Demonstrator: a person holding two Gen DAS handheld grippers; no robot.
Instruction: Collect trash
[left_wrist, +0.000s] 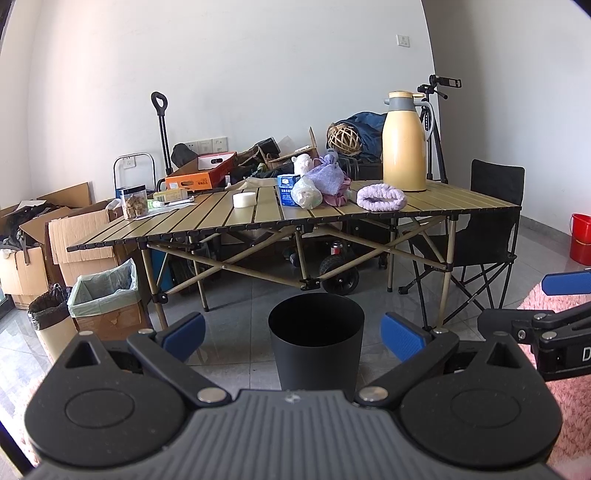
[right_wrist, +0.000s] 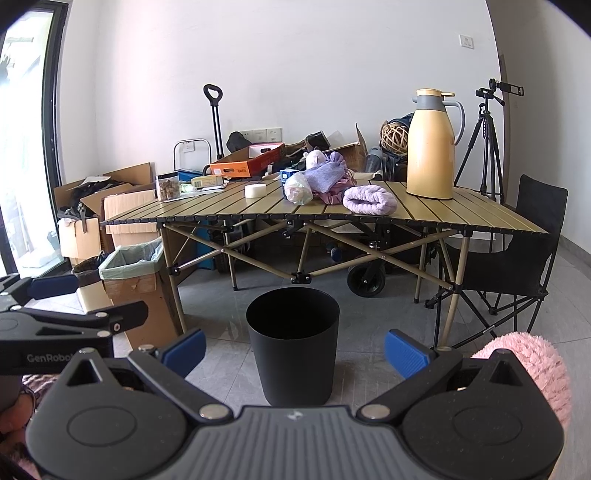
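Observation:
A black trash bin (left_wrist: 316, 341) stands on the floor in front of a slatted folding table (left_wrist: 258, 218); it also shows in the right wrist view (right_wrist: 293, 343). On the table lie a crumpled clear plastic bag (left_wrist: 306, 192), a blue tissue pack (left_wrist: 287, 188), a white tape roll (left_wrist: 244, 199) and purple cloths (left_wrist: 380, 198). My left gripper (left_wrist: 293, 334) is open and empty, held just before the bin. My right gripper (right_wrist: 295, 349) is open and empty, also before the bin. Each gripper shows at the edge of the other's view.
A yellow thermos (left_wrist: 404, 142) stands on the table's right. A black folding chair (left_wrist: 487, 236) is at the right, a red bucket (left_wrist: 581, 238) beyond. Cardboard boxes (left_wrist: 55, 236) and two lined bins (left_wrist: 105, 295) are at the left. A tripod (right_wrist: 487, 140) stands behind.

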